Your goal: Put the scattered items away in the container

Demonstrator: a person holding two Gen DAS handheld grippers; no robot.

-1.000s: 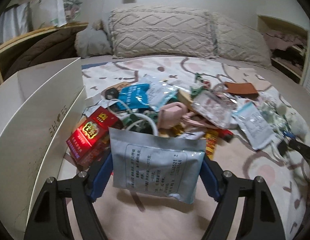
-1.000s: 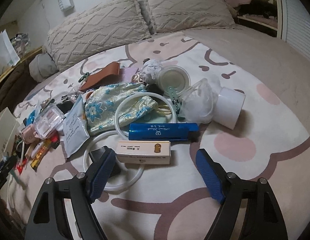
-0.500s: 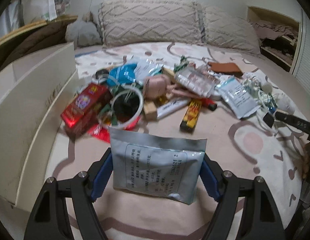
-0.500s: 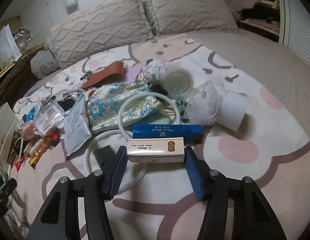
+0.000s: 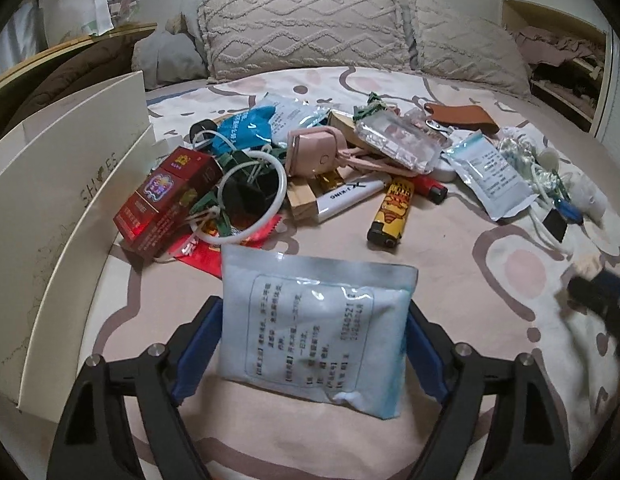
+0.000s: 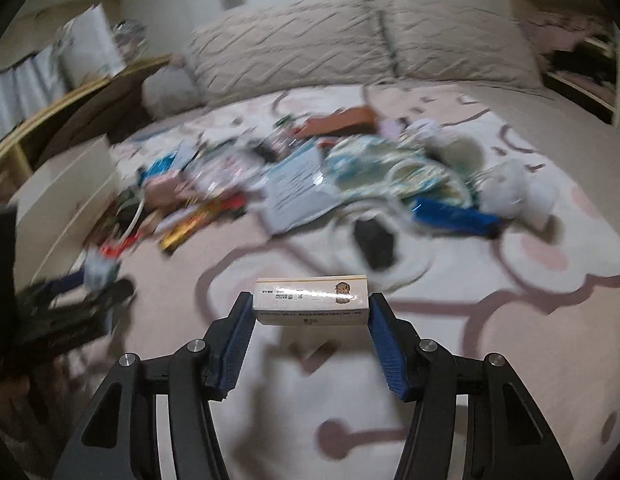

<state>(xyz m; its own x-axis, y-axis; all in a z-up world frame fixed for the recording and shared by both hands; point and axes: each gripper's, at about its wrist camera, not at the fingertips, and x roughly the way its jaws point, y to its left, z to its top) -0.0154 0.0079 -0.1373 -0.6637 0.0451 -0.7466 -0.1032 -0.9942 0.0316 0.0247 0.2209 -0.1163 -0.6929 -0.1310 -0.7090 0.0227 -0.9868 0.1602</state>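
At the bottom of the left wrist view, the left gripper (image 5: pixel 310 344) has its blue pads on either side of a pale blue sachet (image 5: pixel 316 330) printed with dark text. Its jaws have just been opening: a thin gap shows at the left pad, while the right pad sits close against the packet's edge, and I cannot tell whether the sachet is clamped or merely standing between them on the pink patterned bedspread (image 5: pixel 430 264).

At the bottom of the right wrist view, the right gripper (image 6: pixel 310 320) is closed about halfway on a small cream box (image 6: pixel 311 300), its pads pressing the two short ends. The box hangs clear of the cover, with a shadow below it. The rest of that view is smeared with motion.

Beyond the sachet, mid-frame, lies the scatter: a yellow lighter (image 5: pixel 392 216), a white lighter (image 5: pixel 352 196), a red carton (image 5: pixel 166 204) with a white ring (image 5: pixel 250 196) just beside it, a pink case (image 5: pixel 316 152), a blue packet (image 5: pixel 242 128), a clear pouch (image 5: pixel 398 140) and a second sachet (image 5: pixel 488 172) to the right. A brown leather strap (image 5: pixel 462 116) lies farther back.

Along the left edge stands the container, a white shoe box (image 5: pixel 50 216), touching the red carton's end of the pile. Two knitted pillows (image 5: pixel 306 36) fill the top of the frame.
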